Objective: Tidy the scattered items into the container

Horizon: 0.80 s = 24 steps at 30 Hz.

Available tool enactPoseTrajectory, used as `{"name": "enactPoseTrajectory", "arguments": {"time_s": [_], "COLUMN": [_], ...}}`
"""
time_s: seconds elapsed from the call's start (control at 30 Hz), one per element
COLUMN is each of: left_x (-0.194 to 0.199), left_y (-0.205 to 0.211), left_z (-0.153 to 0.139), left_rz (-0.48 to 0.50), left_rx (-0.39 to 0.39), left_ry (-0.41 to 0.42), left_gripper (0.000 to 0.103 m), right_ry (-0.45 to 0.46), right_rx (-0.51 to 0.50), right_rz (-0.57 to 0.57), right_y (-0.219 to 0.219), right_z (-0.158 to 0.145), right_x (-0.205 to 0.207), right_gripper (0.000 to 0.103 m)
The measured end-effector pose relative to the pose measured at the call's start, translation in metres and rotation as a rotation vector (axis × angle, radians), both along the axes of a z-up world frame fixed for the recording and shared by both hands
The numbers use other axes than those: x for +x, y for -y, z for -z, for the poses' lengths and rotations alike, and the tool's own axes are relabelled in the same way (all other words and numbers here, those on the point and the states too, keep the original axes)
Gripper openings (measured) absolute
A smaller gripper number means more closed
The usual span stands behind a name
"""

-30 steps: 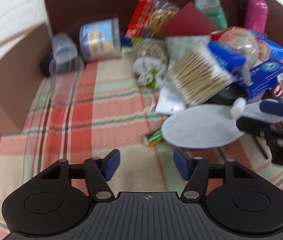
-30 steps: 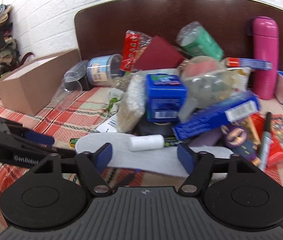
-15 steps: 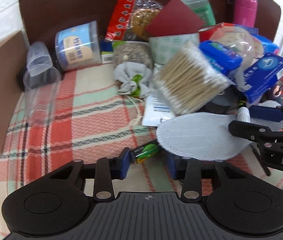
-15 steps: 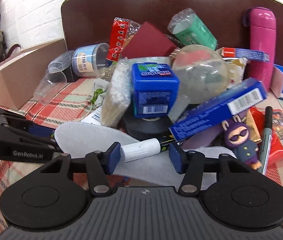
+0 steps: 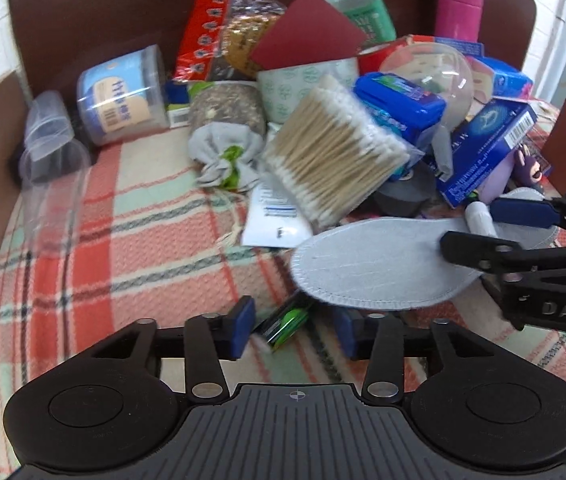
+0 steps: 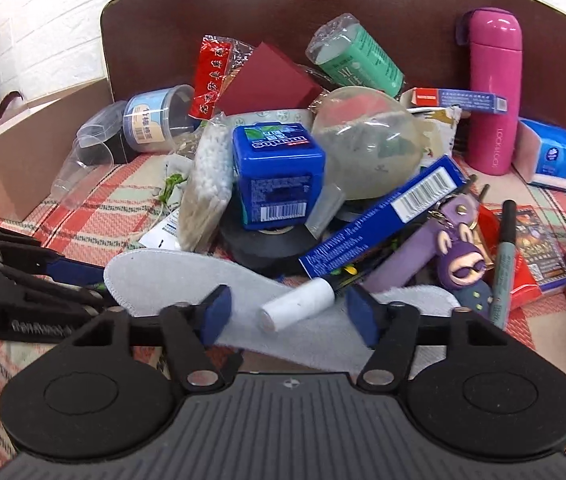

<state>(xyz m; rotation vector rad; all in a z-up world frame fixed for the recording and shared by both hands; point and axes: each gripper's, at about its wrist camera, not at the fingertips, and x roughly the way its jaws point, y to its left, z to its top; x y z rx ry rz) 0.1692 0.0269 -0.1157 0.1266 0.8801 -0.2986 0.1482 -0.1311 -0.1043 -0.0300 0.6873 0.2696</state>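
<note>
The left tongs [image 5: 293, 330], just opening, stood apart around the battery [image 5: 285, 322], lying slanted between them.

Plaid blanket [image 5: 155, 248] in red, green and cream covers the surface. Dark brown curved board [image 6: 403, 4] stands behind it. White brick wall [image 6: 43, 20] beyond.

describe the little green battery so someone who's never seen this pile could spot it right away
Start at the checked blanket, then find the flat grey insole lying in front of the heap. The battery lies on the blanket at the insole's near edge, between the left gripper's fingers; it alone is small, cylindrical and shiny green and black.
</note>
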Motion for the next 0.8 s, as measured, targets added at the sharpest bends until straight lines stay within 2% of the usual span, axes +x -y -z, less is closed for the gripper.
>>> {"name": "enactPoseTrajectory", "arguments": {"time_s": [0.03, 0.07, 0.1, 0.2, 0.33, 0.4, 0.47, 0.57, 0.6, 0.63, 0.7, 0.73, 0.8], "left_x": [-0.003, -0.005, -0.008, -0.016, -0.034, -0.042, -0.050, -0.062, -0.066, -0.068, -0.067, -0.065, -0.061], "left_y": [0.001, 0.002, 0.001, -0.008, -0.012, -0.016, -0.019, -0.022, -0.022, -0.022, -0.020, -0.019, -0.016], "left_z": [0.001, 0.002, 0.002, -0.001, -0.001, -0.001, -0.002, -0.004, -0.005, -0.005, -0.005, -0.005, -0.005], "left_rz": [0.007, 0.014, 0.019, 0.023, 0.026, 0.023, 0.017, 0.020, 0.022, 0.021, 0.006, -0.003, -0.009], "left_rx": [0.012, 0.023, 0.022, -0.026, -0.029, -0.050, -0.077, -0.090, -0.091, -0.091, -0.087, -0.088, -0.093], "left_ry": [0.010, 0.020, 0.021, -0.006, -0.010, -0.023, -0.040, -0.059, -0.064, -0.066, -0.061, -0.060, -0.061], "left_gripper": [0.056, 0.037, 0.032, 0.021, 0.014, 0.011, 0.010, 0.012, 0.026, 0.032, 0.042, 0.052, 0.059], "right_ry": [-0.003, -0.011, -0.016, -0.033, -0.059, -0.076, -0.092, -0.110, -0.115, -0.115, -0.113, -0.110, -0.104], "right_rx": [0.002, 0.001, -0.012, 0.007, 0.017, 0.001, 0.002, 0.012, 0.010, 0.012, 0.017, 0.019, 0.023], "right_rz": [0.004, 0.002, 0.012, 0.028, 0.031, 0.039, 0.044, 0.040, 0.034, 0.035, 0.037, 0.039, 0.039], "right_y": [0.000, 0.000, 0.002, 0.014, 0.030, 0.035, 0.042, 0.047, 0.047, 0.047, 0.046, 0.044, 0.042], "right_z": [0.002, 0.003, 0.004, 0.001, -0.001, 0.000, 0.001, -0.001, -0.001, -0.001, -0.001, -0.001, 0.001], "right_x": [0.002, 0.003, 0.002, -0.005, -0.022, -0.030, -0.037, -0.045, -0.047, -0.047, -0.046, -0.044, -0.039], "right_gripper": [0.070, 0.065, 0.051, 0.043, 0.030, 0.020, 0.019, 0.018, 0.018, 0.019, 0.019, 0.019, 0.021]}}
